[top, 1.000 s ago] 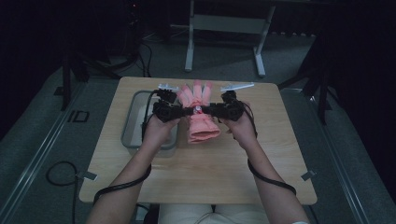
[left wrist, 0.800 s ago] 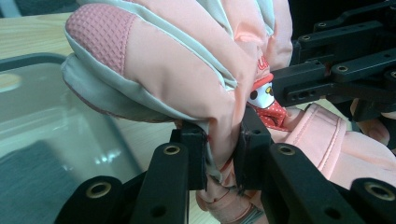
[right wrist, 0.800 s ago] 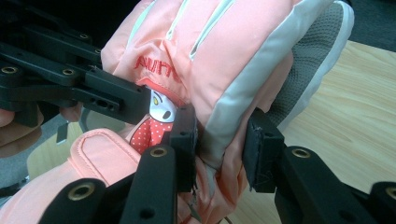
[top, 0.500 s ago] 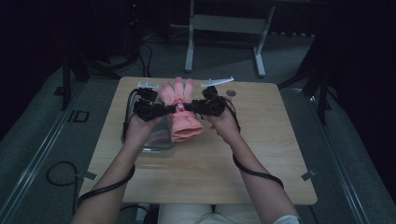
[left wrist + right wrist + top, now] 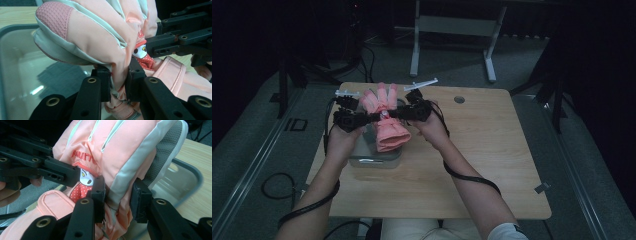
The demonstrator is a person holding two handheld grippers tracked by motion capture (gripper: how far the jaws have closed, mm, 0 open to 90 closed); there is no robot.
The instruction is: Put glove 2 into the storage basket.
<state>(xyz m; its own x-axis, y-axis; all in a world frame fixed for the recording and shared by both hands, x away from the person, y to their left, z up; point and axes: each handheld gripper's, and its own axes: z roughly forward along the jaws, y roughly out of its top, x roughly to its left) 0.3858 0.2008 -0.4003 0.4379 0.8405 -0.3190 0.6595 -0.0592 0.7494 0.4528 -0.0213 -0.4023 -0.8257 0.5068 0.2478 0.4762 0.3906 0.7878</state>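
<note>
— Glove [image 5: 386, 120] status?

— I have it pinched from both sides above the near half of the table [image 5: 472, 180]. My left gripper [image 5: 119, 82] is clamped on a fold at one edge, my right gripper [image 5: 117, 195] clenched on the grey-trimmed edge opposite.

— Where does it sit?

— Cuff toward me, fingers pointing away, hanging over the grey bin [image 5: 374, 159] at the table's left. Beyond it, two white syringes [image 5: 421, 84] lie near the far edge.

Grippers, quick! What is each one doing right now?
Left gripper: closed, pinching one side of the pink glove.
Right gripper: closed on the glove's other side.
</note>
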